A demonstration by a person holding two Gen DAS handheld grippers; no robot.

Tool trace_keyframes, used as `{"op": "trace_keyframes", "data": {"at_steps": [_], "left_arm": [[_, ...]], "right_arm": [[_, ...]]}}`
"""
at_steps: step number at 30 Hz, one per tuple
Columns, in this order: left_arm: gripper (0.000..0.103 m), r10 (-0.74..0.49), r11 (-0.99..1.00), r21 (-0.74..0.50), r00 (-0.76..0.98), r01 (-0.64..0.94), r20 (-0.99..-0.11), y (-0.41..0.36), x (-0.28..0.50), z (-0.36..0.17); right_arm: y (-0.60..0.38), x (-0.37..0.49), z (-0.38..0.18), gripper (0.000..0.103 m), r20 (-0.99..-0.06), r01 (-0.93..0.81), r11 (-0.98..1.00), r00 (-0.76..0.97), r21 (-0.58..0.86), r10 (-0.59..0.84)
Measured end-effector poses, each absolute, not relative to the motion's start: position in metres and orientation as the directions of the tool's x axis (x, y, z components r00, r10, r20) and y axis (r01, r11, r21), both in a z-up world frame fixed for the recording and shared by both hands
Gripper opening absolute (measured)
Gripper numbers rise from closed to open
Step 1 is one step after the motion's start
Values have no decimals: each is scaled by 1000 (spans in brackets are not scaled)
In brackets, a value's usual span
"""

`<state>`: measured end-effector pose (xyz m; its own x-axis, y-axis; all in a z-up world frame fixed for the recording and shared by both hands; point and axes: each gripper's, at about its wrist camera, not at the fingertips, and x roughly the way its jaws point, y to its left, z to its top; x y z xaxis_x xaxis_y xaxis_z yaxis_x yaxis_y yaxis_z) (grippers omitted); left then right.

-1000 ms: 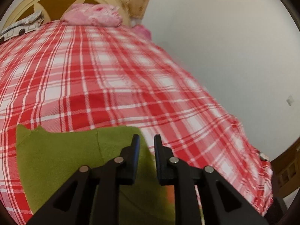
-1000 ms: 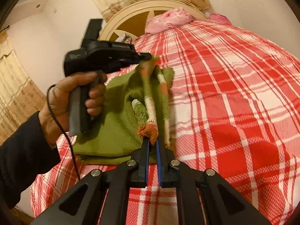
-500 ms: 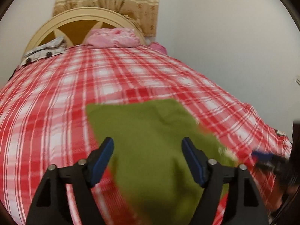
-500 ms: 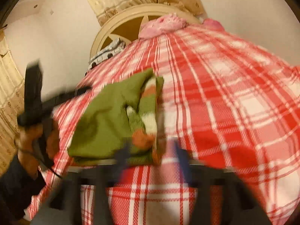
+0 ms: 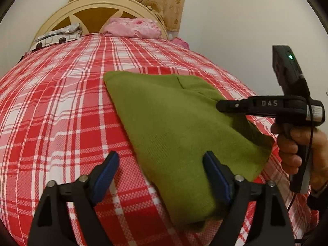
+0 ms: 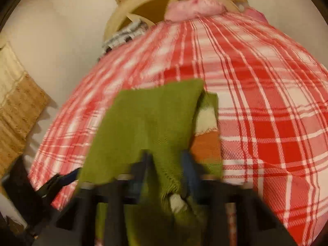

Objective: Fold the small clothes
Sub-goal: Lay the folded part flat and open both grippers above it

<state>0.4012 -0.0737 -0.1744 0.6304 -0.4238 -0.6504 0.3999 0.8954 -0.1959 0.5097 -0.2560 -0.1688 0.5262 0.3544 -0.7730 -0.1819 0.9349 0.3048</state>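
Bed with red plaid sheet (image 5: 61,106) carries the folded green sweater (image 5: 174,127), just ahead of both tools. Left hand-held gripper (image 5: 162,174) is spreading, empty, straddling its near edge. Right hand-held gripper (image 6: 166,162) is closing over knit, probably to grab the next fold.

Green sweater (image 5: 180,127) now folded flat (striped sleeve tucked under), left tongs (image 5: 162,168) released and opening, right tongs (image 6: 166,164) closing.

The left gripper (image 5: 161,169) has its jaws wide and opening, pointing toward 12 o'clock. The right gripper (image 6: 166,164) is blurred, its jaws closing. At 3 o'clock, the right hand (image 5: 301,149) wraps its handle.
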Motion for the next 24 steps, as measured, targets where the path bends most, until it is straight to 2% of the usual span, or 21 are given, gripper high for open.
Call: {"op": "trace_keyframes", "data": {"at_steps": [2, 4, 7, 9, 15, 16, 19, 20, 21, 22, 24], "left_arm": [[92, -443, 888, -225, 619, 400, -648, -70, 402, -178], [93, -459, 881, -241, 605, 408, -651, -69, 402, -181], [97, -452, 881, -232, 582, 413, -676, -74, 404, -187], [97, -443, 884, -231, 570, 407, -692, -75, 406, -190], [102, -427, 893, -223, 582, 390, -692, -73, 403, -191], [103, -422, 895, -219, 582, 388, -695, -74, 402, -192], [103, -418, 895, -213, 573, 392, -705, -77, 404, -193], [103, -416, 896, -210, 569, 392, -709, -77, 404, -194], [103, -415, 896, -210, 569, 393, -710, -78, 404, -194], [103, -416, 895, -211, 567, 393, -711, -78, 403, -194], [103, -418, 895, -216, 564, 391, -712, -77, 403, -194]], "right_arm": [[-254, 500, -157, 10, -753, -203, 944, 569, 262, 331], [-251, 487, -143, 10, -727, -210, 959, 626, 192, 282], [-253, 492, -159, 10, -776, -173, 971, 585, 165, 236], [-256, 497, -176, 10, -801, -158, 971, 551, 178, 236], [-255, 493, -166, 12, -790, -146, 977, 576, 154, 211], [-254, 490, -158, 16, -778, -145, 980, 597, 136, 196], [-238, 484, -133, 16, -727, -179, 983, 671, 33, 146], [-233, 483, -127, 19, -716, -199, 980, 680, 29, 160], [-227, 483, -124, 29, -709, -226, 974, 681, 36, 184], [-219, 486, -121, 44, -712, -277, 959, 660, 64, 238], [-211, 494, -124, 51, -722, -334, 935, 617, 120, 313]]}}
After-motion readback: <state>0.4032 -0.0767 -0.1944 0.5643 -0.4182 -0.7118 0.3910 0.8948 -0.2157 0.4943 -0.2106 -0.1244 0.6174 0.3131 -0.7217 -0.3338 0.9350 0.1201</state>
